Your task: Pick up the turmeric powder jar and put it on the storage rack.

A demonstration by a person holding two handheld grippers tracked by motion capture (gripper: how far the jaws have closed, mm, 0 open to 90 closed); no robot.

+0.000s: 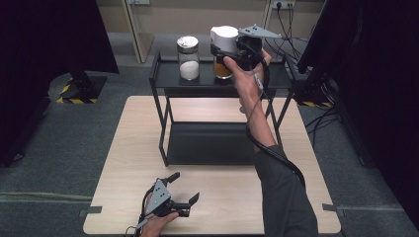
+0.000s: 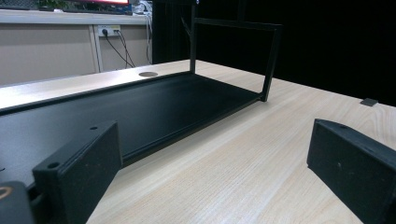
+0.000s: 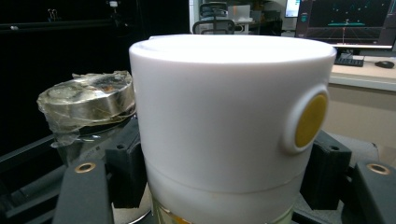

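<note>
White plastic cap, glass body below with an orange-yellow fill: jar with white lid (image 1: 223,49), one item, at the right of the rack's top shelf (image 1: 170,74). From the high view it cannot be told whether its base rests on the shelf or hangs just above it. A round yellow disc shows on the side of the lid (image 3: 311,119) in the right gripper view.

Right hand-held gripper (image 1: 236,48): clamped on the jar at the lid, one jaw to each side, at its tightest setting. Judged step: setting the jar on the shelf. To do it well, the jar should be kept upright, lowered straight until the base sits flat, and the jaws opened only then; withdrawal should run back towards the person, away from the neighbour.

Neighbour: jar with metal lid (image 1: 188,57), white contents, standing just beside on the same shelf, apart from the held jar. A sideways swing could knock it.

Black two-tier rack (image 1: 163,128), lower shelf bare, on the wooden desk (image 1: 123,163).

Left hand-held gripper (image 1: 182,190): jaws wide apart, holding nothing, low at the near desk edge.
</note>
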